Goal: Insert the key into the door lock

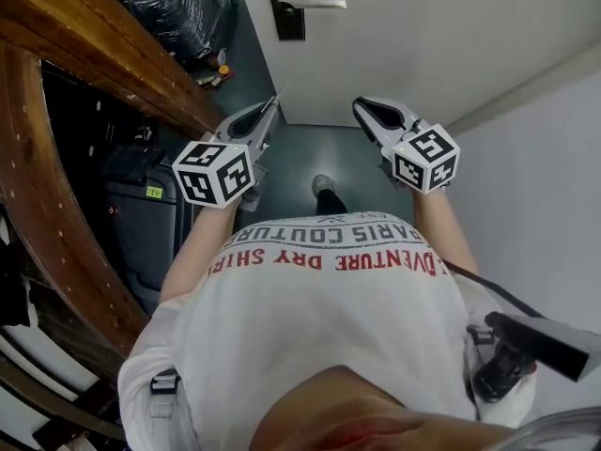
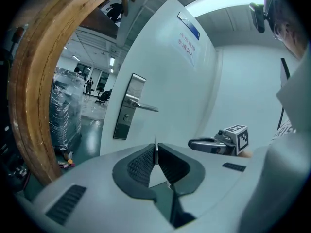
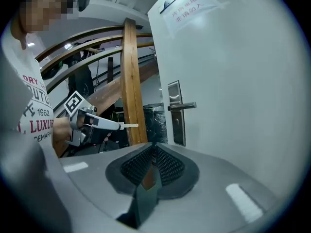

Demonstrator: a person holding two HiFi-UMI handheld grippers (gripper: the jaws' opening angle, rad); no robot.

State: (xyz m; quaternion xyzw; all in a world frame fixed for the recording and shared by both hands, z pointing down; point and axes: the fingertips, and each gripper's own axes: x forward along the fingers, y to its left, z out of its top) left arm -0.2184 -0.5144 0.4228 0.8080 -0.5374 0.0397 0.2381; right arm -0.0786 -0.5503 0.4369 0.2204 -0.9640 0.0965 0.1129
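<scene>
Ahead, the white door (image 1: 423,45) stands well in front of me, and on it is a metal lock plate (image 2: 127,108) with a lever handle (image 2: 146,107). My left tool (image 1: 275,103) is clamped on the key (image 2: 155,148). The key's thin blade sticks out past the tips toward the door, well apart from the lock plate. My right tool (image 1: 362,109), held level just beside the left one, has its jaws pressed together with nothing between them.

Head view steeply down, gripper views face door (image 2: 165,81) from either side, sharing its handle (image 2: 143,107).
</scene>
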